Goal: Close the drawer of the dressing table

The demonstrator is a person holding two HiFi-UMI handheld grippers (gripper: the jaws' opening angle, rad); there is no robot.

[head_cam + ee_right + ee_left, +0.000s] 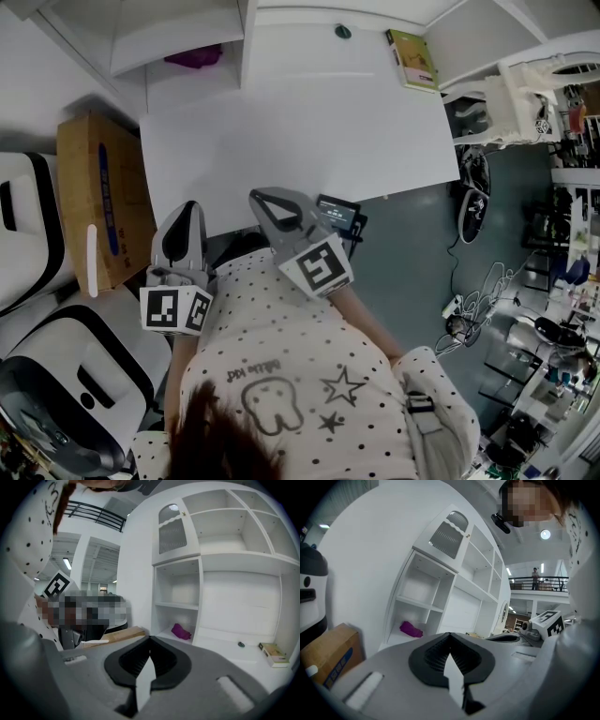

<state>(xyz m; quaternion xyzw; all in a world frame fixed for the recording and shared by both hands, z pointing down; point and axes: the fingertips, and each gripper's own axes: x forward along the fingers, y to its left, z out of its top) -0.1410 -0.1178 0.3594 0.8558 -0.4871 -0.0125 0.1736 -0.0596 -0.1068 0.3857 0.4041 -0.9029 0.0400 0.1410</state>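
Note:
The white dressing table (300,122) fills the middle of the head view; its top is bare and no drawer front shows from here. My left gripper (185,211) hovers at the table's front edge on the left. Its jaws are shut with nothing between them, and the left gripper view shows the tips meeting on my left gripper (450,634). My right gripper (258,197) sits just right of it over the same edge. It is also shut and empty, as my right gripper (150,638) shows in its own view. Both point toward the table's white shelf unit (220,573).
A purple cloth (194,57) lies in the lower left shelf cubby. A small book (412,58) and a dark round object (343,31) rest at the back of the tabletop. A cardboard box (103,197) and a white machine (56,356) stand left. Cables (478,300) trail on the floor right.

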